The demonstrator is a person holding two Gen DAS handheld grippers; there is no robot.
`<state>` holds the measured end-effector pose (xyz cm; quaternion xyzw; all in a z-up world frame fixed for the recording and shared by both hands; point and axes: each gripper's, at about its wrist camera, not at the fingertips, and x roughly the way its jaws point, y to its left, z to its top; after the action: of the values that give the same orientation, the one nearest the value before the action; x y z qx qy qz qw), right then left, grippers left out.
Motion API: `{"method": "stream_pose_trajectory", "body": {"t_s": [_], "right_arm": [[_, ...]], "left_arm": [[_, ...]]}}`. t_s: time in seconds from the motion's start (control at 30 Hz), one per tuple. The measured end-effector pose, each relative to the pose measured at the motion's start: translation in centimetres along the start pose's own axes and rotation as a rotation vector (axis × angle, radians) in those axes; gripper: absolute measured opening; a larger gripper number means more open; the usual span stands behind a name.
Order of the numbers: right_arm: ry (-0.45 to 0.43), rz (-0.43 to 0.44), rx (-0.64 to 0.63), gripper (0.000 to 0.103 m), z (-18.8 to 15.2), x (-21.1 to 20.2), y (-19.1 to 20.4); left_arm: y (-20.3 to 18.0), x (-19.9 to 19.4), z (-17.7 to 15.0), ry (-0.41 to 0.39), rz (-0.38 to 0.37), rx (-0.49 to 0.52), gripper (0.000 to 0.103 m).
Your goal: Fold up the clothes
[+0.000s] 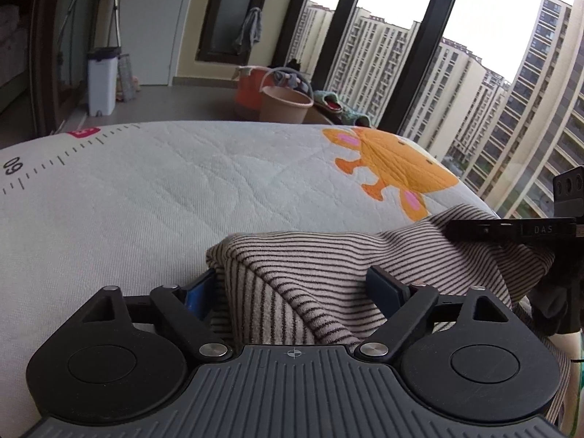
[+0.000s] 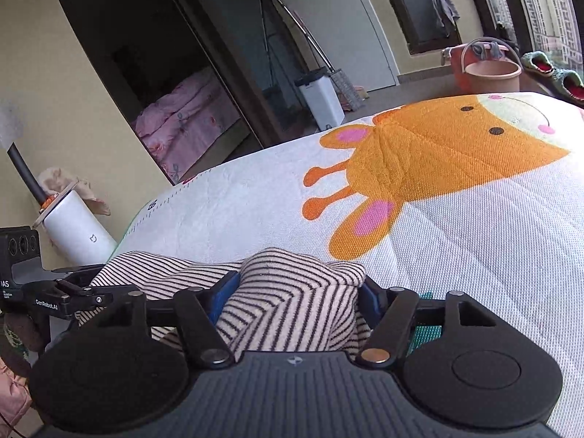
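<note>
From the left wrist camera, the left tool (image 1: 295, 288) has its two blue pads set fairly wide, and a thick bunch of the striped garment (image 1: 314, 262) fills the space between them. The cloth presses on both pads, so the tool is holding it. The garment is beige with thin dark stripes and lies crumpled at the near edge of the mat (image 1: 164, 189), a pale padded mat with a ruler scale along one side and an orange cartoon animal (image 1: 398, 168) printed on it. At the right edge the right tool (image 1: 511, 228) reaches in from the side and touches the same garment. Behind the mat stand a pink bucket (image 1: 284, 104) and a white bin (image 1: 102, 80), and tall buildings show through the window.

From the right wrist camera, the right tool (image 2: 297, 292) also has its blue pads apart, with a folded lump of the striped garment (image 2: 292, 284) held between them. The garment spreads to the left, where the left tool (image 2: 73, 297) is seen at its far end. The orange animal (image 2: 419, 168) is just beyond the garment. A white cylinder (image 2: 78, 230) stands beside the mat (image 2: 492, 255).
</note>
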<state>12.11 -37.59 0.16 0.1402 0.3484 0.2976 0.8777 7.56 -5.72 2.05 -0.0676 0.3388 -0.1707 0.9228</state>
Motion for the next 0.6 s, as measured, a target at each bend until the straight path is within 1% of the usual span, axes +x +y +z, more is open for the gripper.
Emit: {"method": "stream_pose_trajectory", "body": {"t_s": [0.03, 0.13, 0.17, 0.27, 0.3, 0.33, 0.37, 0.4, 0.43, 0.47, 0.53, 0.6], "right_arm": [[-0.01, -0.007, -0.007, 0.064, 0.5, 0.1, 0.0], [-0.062, -0.032, -0.045, 0.062, 2.7, 0.5, 0.1], [-0.089, -0.041, -0.061, 0.062, 3.8, 0.8, 0.2], [-0.146, -0.083, -0.09, 0.063, 7.1, 2.3, -0.1], [-0.148, -0.107, -0.085, 0.065, 7.7, 3.0, -0.4], [-0.149, -0.137, -0.072, 0.07, 7.9, 3.4, -0.7], [-0.159, -0.158, -0.053, 0.075, 7.8, 3.5, -1.1], [-0.176, -0.164, -0.034, 0.079, 7.4, 3.1, -1.3], [-0.196, -0.162, -0.022, 0.091, 6.9, 2.5, -1.6], [-0.219, -0.149, -0.017, 0.1, 6.2, 1.6, -1.7], [-0.265, -0.121, -0.01, 0.103, 4.7, -0.6, -1.4], [-0.308, -0.047, -0.016, 0.103, 3.0, -3.0, -0.7]], "left_arm": [[0.2, 0.3, 0.8, -0.013, 0.008, 0.001, 0.073], [1.1, 1.6, 3.5, -0.058, 0.024, -0.024, 0.072], [1.3, 2.2, 4.3, -0.071, 0.04, -0.029, 0.072], [2.0, 4.2, 5.8, -0.103, 0.136, -0.056, 0.08], [2.0, 4.1, 5.7, -0.117, 0.154, -0.083, 0.086], [2.0, 3.5, 5.3, -0.133, 0.154, -0.115, 0.094], [2.0, 2.9, 5.0, -0.149, 0.153, -0.147, 0.095], [1.7, 2.0, 4.4, -0.169, 0.137, -0.166, 0.095], [1.1, 0.8, 3.8, -0.191, 0.106, -0.172, 0.096], [0.4, -0.3, 3.1, -0.215, 0.065, -0.17, 0.097], [-1.0, -2.4, 1.7, -0.264, -0.039, -0.152, 0.102], [-2.5, -3.6, 0.6, -0.299, -0.151, -0.123, 0.103]]}}
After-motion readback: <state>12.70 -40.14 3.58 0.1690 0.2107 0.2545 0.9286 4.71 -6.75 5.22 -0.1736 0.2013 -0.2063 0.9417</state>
